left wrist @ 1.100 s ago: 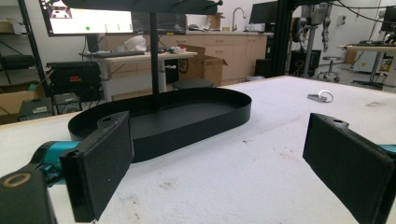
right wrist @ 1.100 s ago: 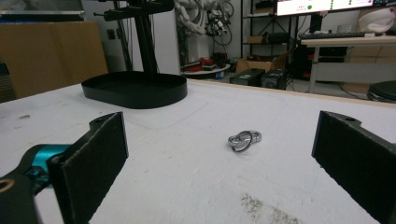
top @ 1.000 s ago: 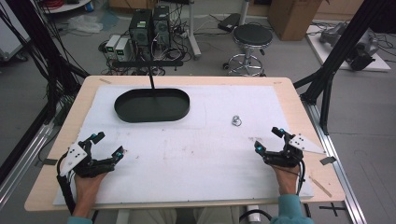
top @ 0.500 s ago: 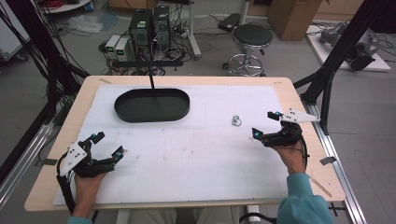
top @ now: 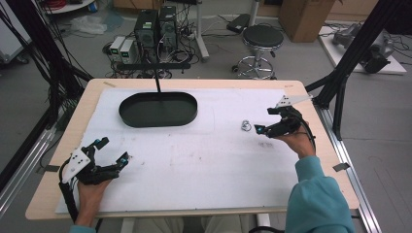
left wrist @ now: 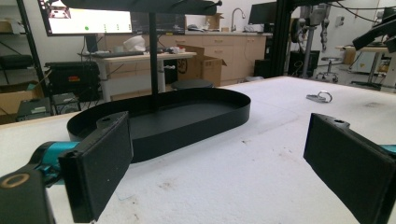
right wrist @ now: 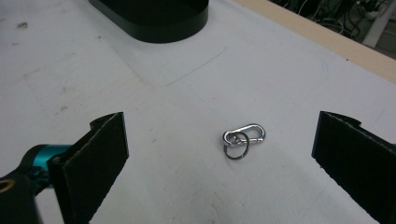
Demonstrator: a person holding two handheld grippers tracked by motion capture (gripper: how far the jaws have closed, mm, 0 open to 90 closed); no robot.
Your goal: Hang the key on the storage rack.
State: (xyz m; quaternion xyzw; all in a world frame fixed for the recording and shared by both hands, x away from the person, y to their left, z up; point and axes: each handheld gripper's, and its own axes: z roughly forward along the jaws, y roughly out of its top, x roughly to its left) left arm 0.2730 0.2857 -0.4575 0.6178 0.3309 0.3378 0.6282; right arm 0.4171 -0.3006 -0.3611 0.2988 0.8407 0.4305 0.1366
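A small silver carabiner with a key ring (top: 246, 126) (right wrist: 243, 138) (left wrist: 319, 97) lies on the white table cover, right of centre. My right gripper (top: 266, 120) (right wrist: 219, 163) hovers just to its right, open, jaws spread wide and pointing at the clip, which lies a little ahead of them. My left gripper (top: 113, 152) (left wrist: 219, 163) rests open near the table's front left corner, nothing between its jaws. A black oval tray (top: 158, 120) (left wrist: 187, 128) (right wrist: 154, 25) sits at the back, left of centre, with a black post (top: 157, 82) rising from it.
The white cover (top: 204, 160) spans most of the wooden tabletop (top: 311, 97). Black frame struts stand at the right edge (top: 340, 92) and left edge (top: 53, 92). A stool (top: 262, 41) and computer boxes (top: 155, 29) sit on the floor behind the table.
My right gripper moved away from the front right, forward and left, to just beside the carabiner. The left gripper stayed where it was.
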